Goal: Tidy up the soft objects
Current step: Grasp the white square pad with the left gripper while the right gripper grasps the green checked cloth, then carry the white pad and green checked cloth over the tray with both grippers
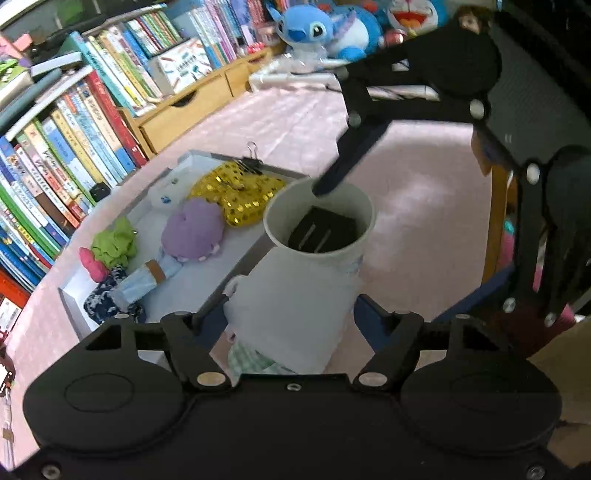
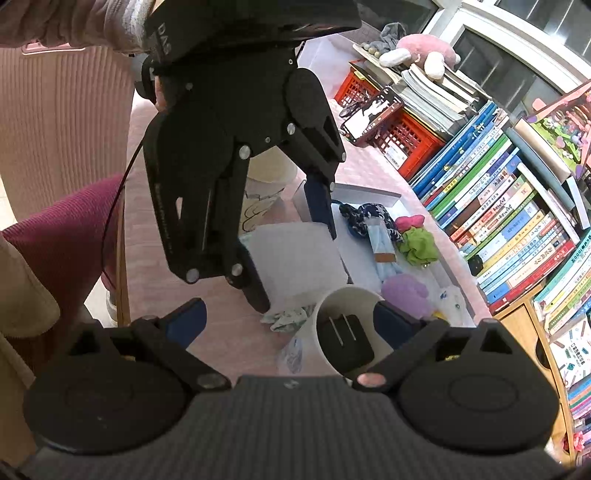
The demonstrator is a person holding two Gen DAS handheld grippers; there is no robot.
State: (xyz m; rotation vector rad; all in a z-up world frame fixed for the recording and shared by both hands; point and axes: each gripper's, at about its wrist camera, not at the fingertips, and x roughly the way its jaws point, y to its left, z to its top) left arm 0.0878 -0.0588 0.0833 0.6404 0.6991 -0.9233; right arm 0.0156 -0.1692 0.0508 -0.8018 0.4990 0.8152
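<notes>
My left gripper is shut on a white cylindrical cup, held tilted above the pink table; it also shows in the right wrist view. A black flat object lies inside the cup. My right gripper is open, with one finger at the cup's rim. A white tray holds soft things: a purple plush, a gold sequin bow, a green scrunchie, a pink item, a blue face mask and a dark patterned cloth.
Rows of books and wooden drawers line the table's far side. Blue plush toys sit at the back. A checked cloth lies under the cup. A red crate and a chair stand nearby.
</notes>
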